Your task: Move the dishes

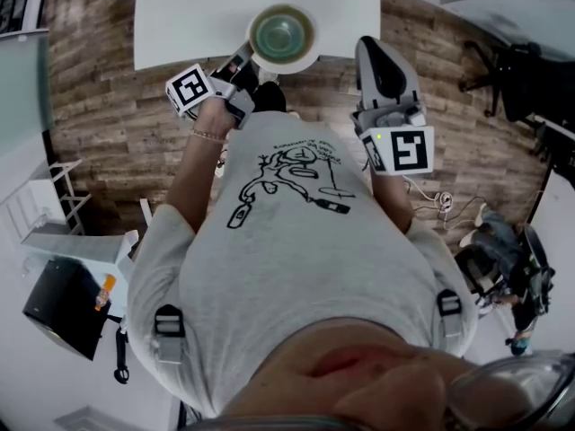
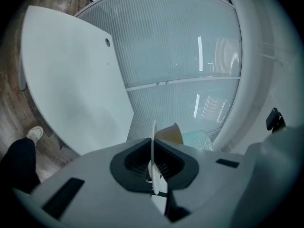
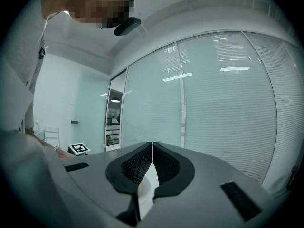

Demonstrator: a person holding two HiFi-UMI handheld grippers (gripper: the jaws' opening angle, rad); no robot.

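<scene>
Head view: above the person, facing steeply down past the shirt to the floor (image 1: pixel 108 106), with the table (image 1: pixel 180 16) edge at the top of frame.

Left gripper view: just behind its jaws, about level, facing a glass wall (image 2: pixel 180 46), table to the left.

Right gripper view: same seat, level, facing the glass wall.

Shared:
- Head and left gripper views: table and bowl (image 1: pixel 282 36).
- Head and right gripper views: left cube (image 1: pixel 190 89).

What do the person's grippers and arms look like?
The left gripper and right gripper are white with dark grey pads; each carries a cube with black square markers. The person wears a grey printed T-shirt and a bracelet on the left wrist.
</scene>
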